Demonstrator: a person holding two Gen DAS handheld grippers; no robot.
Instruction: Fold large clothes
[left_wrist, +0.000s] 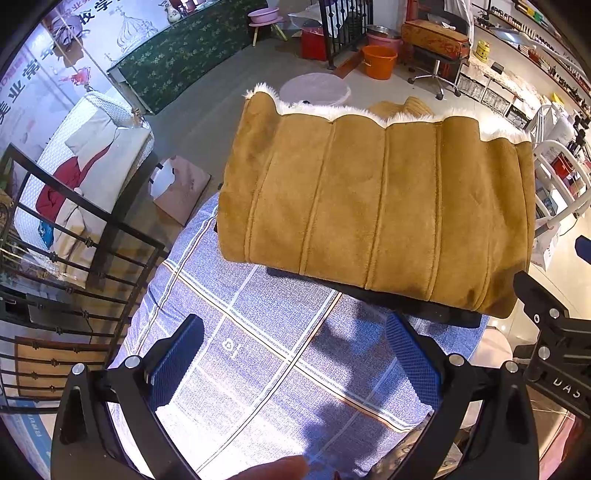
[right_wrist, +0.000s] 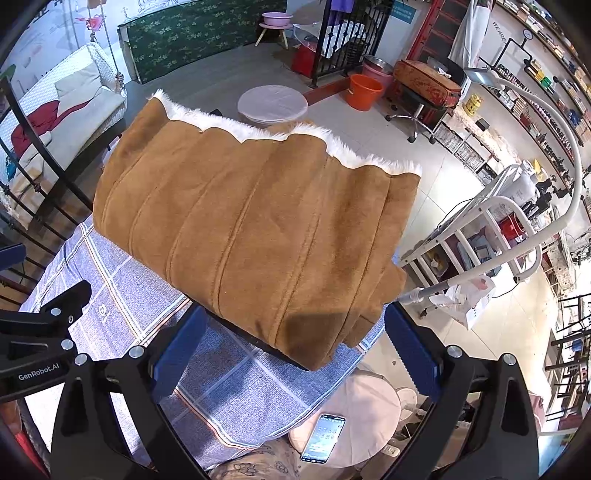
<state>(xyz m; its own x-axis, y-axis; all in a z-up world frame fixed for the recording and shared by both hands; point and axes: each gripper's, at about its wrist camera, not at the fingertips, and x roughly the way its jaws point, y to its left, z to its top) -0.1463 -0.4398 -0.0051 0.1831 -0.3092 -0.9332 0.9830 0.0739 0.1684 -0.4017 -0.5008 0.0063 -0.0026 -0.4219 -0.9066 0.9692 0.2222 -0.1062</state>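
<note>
Checked cloth | left gripper open above | coat folded

Bright daylight, sharp focus, glare on checked cloth; fisheye-bent, dark-vignetted edges

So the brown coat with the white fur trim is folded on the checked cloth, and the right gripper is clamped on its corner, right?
Not quite. The right gripper is open and holds nothing, as the right wrist view shows. The brown coat does lie folded on the checked cloth.

Left gripper and right gripper both spread wide
</note>
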